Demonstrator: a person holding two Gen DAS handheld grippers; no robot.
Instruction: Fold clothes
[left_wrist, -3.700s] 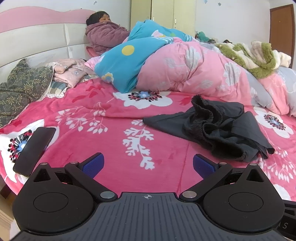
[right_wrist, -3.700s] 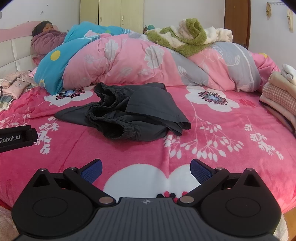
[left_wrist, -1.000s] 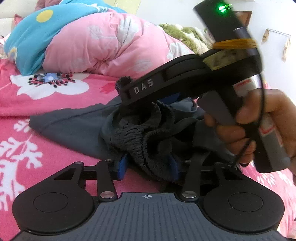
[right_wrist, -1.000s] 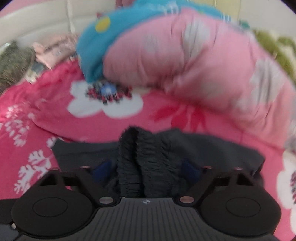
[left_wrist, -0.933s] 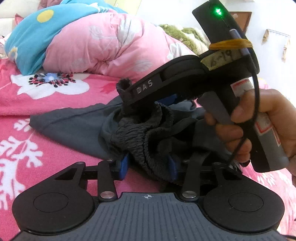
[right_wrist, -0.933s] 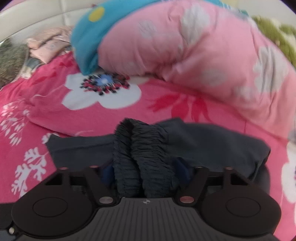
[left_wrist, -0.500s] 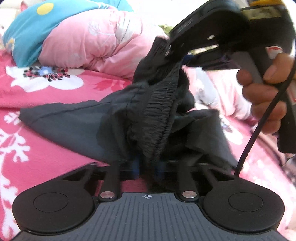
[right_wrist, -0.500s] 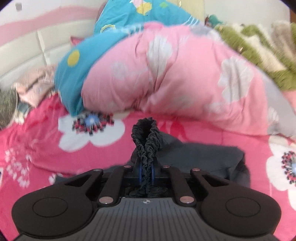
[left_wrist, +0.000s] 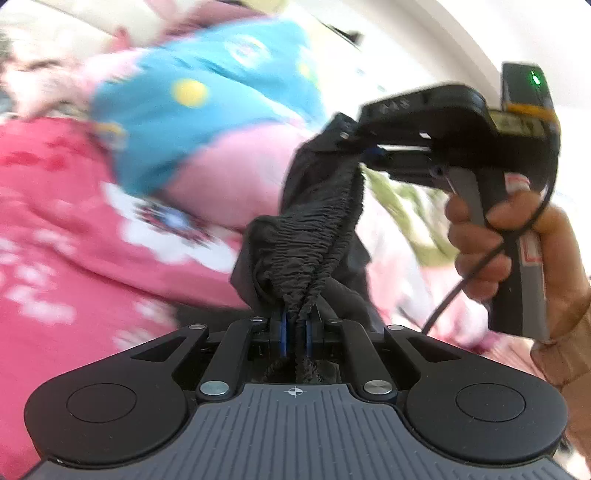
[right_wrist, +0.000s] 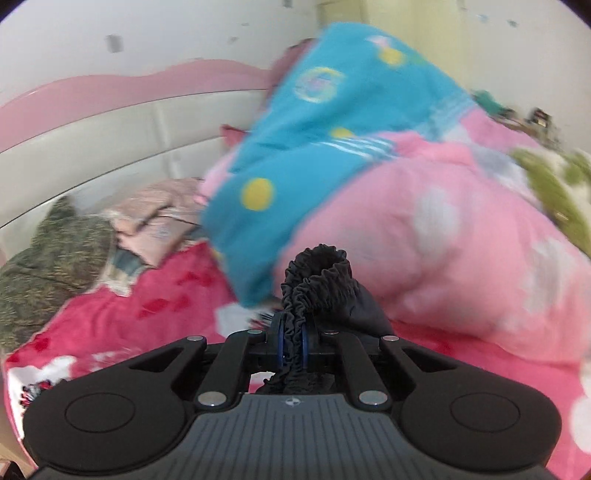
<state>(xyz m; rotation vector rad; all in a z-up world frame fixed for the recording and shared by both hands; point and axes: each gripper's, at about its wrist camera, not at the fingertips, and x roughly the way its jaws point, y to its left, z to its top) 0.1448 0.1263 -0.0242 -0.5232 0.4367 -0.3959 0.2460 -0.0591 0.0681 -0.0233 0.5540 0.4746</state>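
Both the left gripper (left_wrist: 294, 334) at the bottom centre and the right gripper (left_wrist: 364, 149) at the upper right are clamping the elastic waistband of the dark grey shorts (left_wrist: 314, 229), lifting them mid-frame above the pink floral bedspread (left_wrist: 55, 206); next, I judge, comes stretching the waistband flat.

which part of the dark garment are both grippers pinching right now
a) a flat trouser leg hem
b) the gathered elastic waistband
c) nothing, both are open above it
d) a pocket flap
b) The left gripper is shut on the ruched elastic waistband of the dark garment, and the right gripper is clamped on the same gathered band, which runs stretched between the two.
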